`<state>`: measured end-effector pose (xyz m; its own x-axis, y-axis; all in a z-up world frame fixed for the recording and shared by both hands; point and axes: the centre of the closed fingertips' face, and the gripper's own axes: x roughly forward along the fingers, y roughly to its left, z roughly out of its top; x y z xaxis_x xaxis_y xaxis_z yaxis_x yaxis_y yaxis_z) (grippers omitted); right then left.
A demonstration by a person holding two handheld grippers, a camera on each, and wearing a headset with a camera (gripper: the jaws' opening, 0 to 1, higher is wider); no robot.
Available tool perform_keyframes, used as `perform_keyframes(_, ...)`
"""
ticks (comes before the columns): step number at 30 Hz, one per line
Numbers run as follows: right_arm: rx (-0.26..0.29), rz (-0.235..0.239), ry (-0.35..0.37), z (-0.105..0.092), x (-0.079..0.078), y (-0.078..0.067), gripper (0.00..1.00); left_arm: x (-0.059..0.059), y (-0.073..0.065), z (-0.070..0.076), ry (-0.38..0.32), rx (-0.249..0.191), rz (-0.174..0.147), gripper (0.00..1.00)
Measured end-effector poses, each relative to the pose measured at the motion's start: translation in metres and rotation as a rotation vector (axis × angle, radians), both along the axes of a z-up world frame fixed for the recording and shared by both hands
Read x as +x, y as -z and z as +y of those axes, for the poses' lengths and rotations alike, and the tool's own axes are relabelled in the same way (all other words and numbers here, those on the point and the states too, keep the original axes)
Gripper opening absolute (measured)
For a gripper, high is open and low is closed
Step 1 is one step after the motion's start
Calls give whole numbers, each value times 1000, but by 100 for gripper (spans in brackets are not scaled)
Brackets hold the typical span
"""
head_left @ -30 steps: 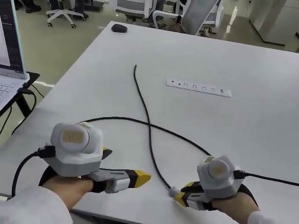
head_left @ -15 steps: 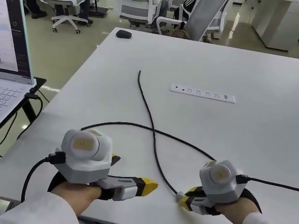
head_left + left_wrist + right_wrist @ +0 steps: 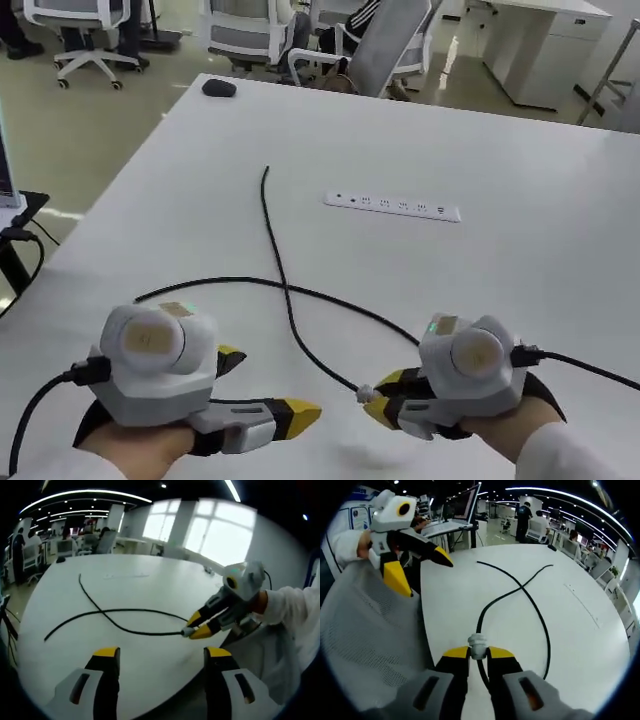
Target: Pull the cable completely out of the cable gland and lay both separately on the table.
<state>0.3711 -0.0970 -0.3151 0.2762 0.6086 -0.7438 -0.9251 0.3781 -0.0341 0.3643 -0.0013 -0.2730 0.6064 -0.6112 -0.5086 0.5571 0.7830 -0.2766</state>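
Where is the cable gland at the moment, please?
In the right gripper view, the cable gland sits clamped in the right hand-held gripper, near the front edge of the table.

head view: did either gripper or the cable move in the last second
Nothing clearly moved; the picture's shift is the headset's. The right gripper stays shut on the cable gland at the end of the black cable. The left gripper stays open and empty. The black cable keeps its crossed loop on the table.
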Motion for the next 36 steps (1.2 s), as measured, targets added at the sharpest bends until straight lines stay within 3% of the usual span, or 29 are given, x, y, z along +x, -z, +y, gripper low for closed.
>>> perform_keyframes(6, -31, -119, -66, 1, -3, -29, 12, 0, -5, -1, 0, -32, -4, 66)
perform_keyframes(7, -31, -127, -72, 2, -5, -33, 12, 0, -9, -2, 5, -39, -18, 65)
perform_keyframes(8, -37, -166, -80, 3, -4, -40, 12, 0, -11, -3, 8, -40, -26, 64)
perform_keyframes(9, -44, -196, -90, 3, -3, -45, 12, 1, -18, -6, 28, -45, -59, 64)
perform_keyframes(11, -74, -260, -131, 4, -4, -56, 12, 1, -25, -10, 53, -45, -86, 64)
perform_keyframes(12, -74, -286, -142, 6, -5, -63, 11, -2, -27, -12, 103, -15, -111, 64)
perform_keyframes(15, -37, -305, -155, 11, -11, -80, 11, -6, -38, -17, 183, 19, -171, 62)
perform_keyframes(18, -35, -347, -187, 15, -14, -95, 11, -11, -56, -21, 245, -27, -200, 58)
perform_keyframes(21, -3, -383, -225, 22, -23, -113, 11, -19, -76, -27, 328, -73, -240, 47)
perform_keyframes(24, 11, -417, -265, 28, -30, -124, 11, -20, -86, -28, 382, -62, -263, 42)
perform_keyframes(25, 6, -425, -273, 29, -33, -127, 11, -20, -92, -29, 389, -84, -272, 42)
perform_keyframes(26, 4, -431, -280, 30, -35, -128, 11, -22, -100, -32, 397, -134, -278, 43)
perform_keyframes(27, 4, -437, -285, 31, -38, -132, 11, -24, -109, -34, 410, -192, -259, 43)
perform_keyframes(29, 21, -451, -300, 34, -43, -138, 11, -28, -119, -36, 438, -245, -247, 41)
perform_keyframes(32, 41, -469, -326, 40, -50, -147, 11, -27, -126, -38, 455, -283, -255, 38)
perform_keyframes(36, 48, -504, -355, 47, -57, -155, 11, -34, -130, -43, 503, -342, -227, 35)
